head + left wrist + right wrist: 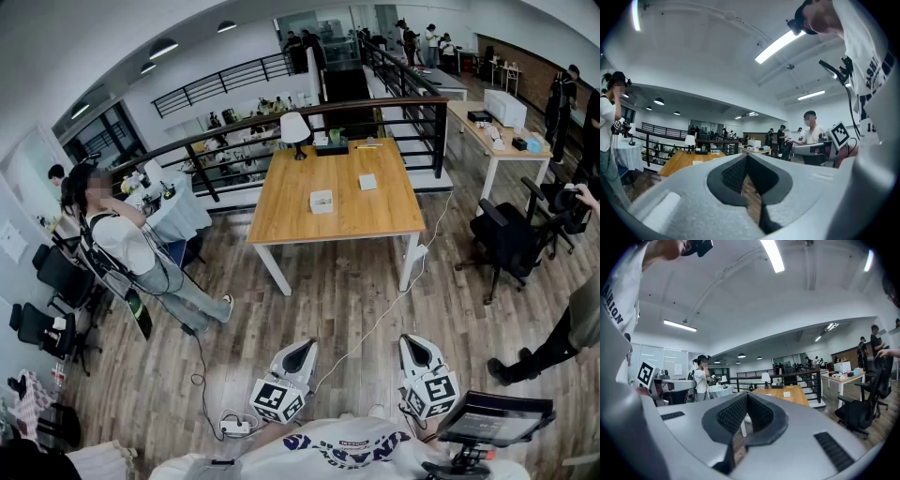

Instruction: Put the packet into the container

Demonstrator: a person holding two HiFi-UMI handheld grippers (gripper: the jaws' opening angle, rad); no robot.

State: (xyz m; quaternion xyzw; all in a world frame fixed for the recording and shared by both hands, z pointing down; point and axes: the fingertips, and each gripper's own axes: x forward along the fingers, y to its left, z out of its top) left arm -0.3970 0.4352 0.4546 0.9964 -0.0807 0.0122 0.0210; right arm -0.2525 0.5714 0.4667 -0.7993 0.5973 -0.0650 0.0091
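Your left gripper (300,349): jaws pressed together, nothing between them, held low by your body, well apart from tabletop (281,216).

On tabletop, two small things: squarish white item (322,201) at left, flatter white item (367,182) at right. Too small to tell which is packet and which is container. One lamp (295,129) at far edge.

Packet probably light, soft, perhaps slippery. Pinch it at edge or corner, with gentle squeeze.

Your right gripper (413,345): jaws likewise pressed together, empty. Two grippers, both free.
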